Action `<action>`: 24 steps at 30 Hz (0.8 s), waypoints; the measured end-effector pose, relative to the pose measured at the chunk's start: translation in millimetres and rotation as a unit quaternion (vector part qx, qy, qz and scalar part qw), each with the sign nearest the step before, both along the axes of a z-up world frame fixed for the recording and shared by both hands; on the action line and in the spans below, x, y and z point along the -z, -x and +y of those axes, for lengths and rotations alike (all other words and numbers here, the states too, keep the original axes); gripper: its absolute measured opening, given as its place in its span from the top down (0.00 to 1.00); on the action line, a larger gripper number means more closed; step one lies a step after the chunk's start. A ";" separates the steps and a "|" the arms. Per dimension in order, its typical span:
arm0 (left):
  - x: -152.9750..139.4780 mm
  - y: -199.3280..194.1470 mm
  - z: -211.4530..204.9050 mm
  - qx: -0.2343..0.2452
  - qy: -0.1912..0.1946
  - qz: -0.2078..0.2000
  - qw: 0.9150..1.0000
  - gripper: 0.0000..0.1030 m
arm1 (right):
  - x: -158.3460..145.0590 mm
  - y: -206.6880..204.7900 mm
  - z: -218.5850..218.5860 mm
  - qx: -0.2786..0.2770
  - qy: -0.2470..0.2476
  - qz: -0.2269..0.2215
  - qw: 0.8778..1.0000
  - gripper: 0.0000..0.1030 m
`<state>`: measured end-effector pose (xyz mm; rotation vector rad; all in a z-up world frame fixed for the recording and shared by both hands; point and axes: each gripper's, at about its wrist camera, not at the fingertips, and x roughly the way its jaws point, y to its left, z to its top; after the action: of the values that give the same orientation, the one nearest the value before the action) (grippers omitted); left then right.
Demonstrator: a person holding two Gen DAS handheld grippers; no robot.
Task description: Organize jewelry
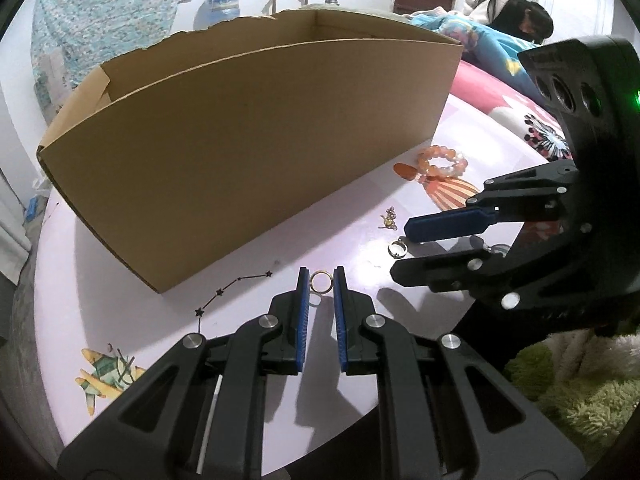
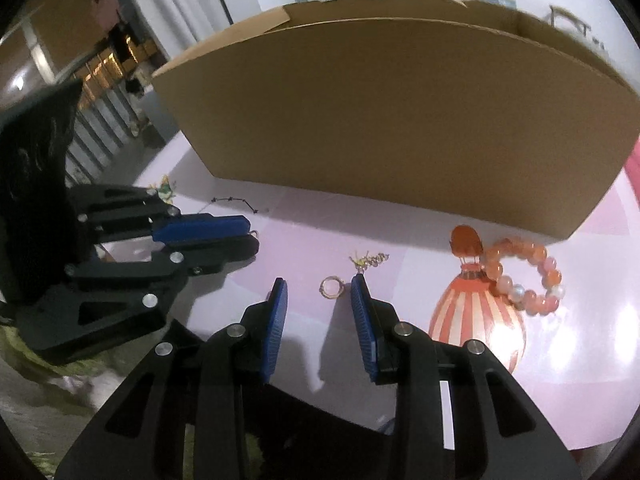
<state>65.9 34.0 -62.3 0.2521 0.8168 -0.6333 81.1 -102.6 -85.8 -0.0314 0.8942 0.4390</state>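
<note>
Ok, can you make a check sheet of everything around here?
Surface: lilac table with printed pictures.
Job's things: open box at the back; bead bracelet, small gold charm and loose ring lying in front of it; held ring.
Clutter: nothing seen.
Grippers: left gripper shut on the held ring; right gripper open, loose ring between its tips on the table.
Cables: nothing seen.
Surroundings: water jug behind the box; a person lying on a bed.
</note>
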 end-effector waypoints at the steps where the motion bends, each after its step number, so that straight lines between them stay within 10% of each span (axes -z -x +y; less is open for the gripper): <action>1: 0.0 0.5 -0.3 0.000 0.000 -0.001 1.000 0.89 | -0.9 0.6 1.9 -0.001 0.006 -0.003 1.000 0.68; 24: 6.0 0.4 1.6 -0.004 0.006 0.002 1.000 0.89 | -2.2 1.0 4.2 0.006 0.047 -0.027 0.999 0.88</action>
<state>65.5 35.6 -68.3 0.2371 0.8180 -0.6314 80.1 -98.3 -83.5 -0.1224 0.8607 0.3830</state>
